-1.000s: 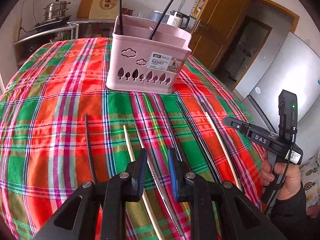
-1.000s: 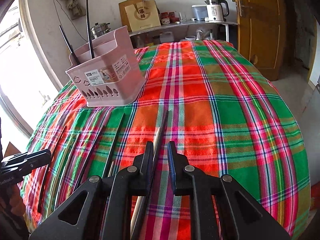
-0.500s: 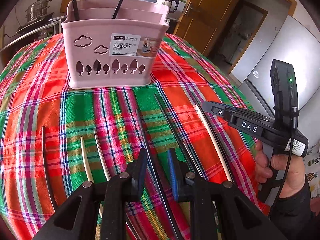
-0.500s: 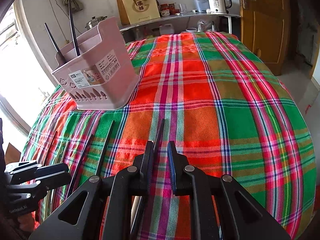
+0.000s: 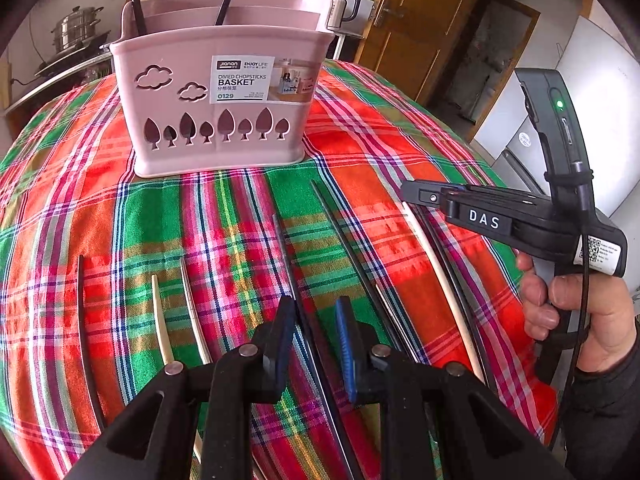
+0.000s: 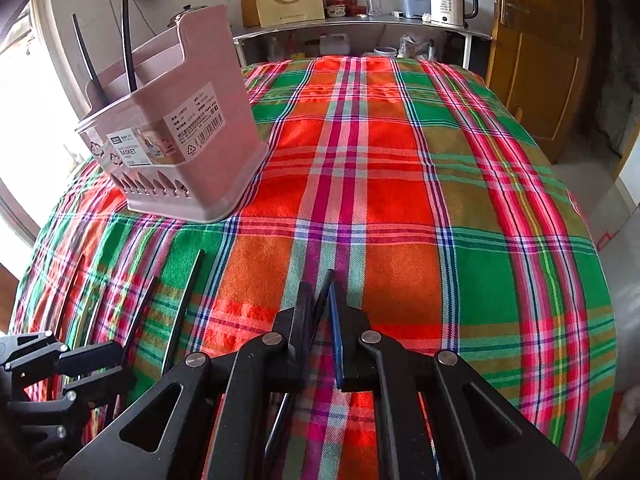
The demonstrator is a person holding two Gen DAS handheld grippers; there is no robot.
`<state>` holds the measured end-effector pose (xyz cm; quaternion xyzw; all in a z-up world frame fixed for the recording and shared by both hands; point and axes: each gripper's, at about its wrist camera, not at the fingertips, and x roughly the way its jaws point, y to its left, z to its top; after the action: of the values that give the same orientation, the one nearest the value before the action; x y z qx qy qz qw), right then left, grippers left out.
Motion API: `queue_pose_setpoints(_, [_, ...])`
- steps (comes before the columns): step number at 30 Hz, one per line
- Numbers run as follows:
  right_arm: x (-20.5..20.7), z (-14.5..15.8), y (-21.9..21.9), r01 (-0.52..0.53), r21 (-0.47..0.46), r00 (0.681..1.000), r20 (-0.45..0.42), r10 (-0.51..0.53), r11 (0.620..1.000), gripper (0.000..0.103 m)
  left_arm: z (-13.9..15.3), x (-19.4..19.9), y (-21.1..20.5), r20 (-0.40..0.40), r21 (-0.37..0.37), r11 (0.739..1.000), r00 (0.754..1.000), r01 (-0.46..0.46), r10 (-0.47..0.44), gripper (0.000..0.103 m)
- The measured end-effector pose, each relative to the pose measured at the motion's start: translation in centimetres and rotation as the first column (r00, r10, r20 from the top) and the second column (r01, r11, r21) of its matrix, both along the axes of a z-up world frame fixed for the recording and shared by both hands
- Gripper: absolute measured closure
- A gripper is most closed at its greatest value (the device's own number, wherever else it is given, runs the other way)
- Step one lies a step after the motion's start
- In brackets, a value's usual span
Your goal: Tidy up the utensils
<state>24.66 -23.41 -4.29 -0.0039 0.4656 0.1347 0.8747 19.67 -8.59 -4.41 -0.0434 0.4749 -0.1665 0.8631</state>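
Basket (image 5: 218,96) stands on tablecloth (image 5: 400,128) at twelve o'clock; chopsticks (image 5: 436,268) lie in a row before it, two upright inside.

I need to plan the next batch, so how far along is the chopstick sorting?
Done: two dark chopsticks already stand in the pink plastic basket. In hand: the right gripper is shut on one dark chopstick; the left gripper straddles another dark chopstick without pinching it. Left: several dark and pale chopsticks lie on the plaid tablecloth.
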Motion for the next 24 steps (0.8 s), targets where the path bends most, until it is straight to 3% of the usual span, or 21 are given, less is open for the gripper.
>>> queue_pose_setpoints(6, [-1.3,0.0,-2.2,0.012,0.003,1.0,-0.019,-0.012,1.0,0.096,0.1,-0.3,-0.1,-0.001,0.013,1.0,1.0,-0.012,0.012,0.083])
queue_pose_setpoints(14, [-3.1,0.4,-1.5,0.011,-0.076,0.998,-0.064,-0.016,0.997,0.095,0.3,0.9,-0.9,-0.013,0.05,0.999,1.0,0.01,-0.01,0.083])
queue_pose_setpoints(18, [-4.1,0.6,-1.9,0.025,-0.057,0.996,-0.079,-0.029,0.998,0.089,0.3,1.2,-0.8,-0.016,0.036,0.999,1.0,0.016,-0.015,0.083])
queue_pose_setpoints(24, [-5.5,0.4,-1.7,0.022,-0.047,0.996,-0.084,-0.026,0.999,0.089,0.1,1.9,-0.5,-0.017,0.046,0.999,1.0,0.022,-0.021,0.083])
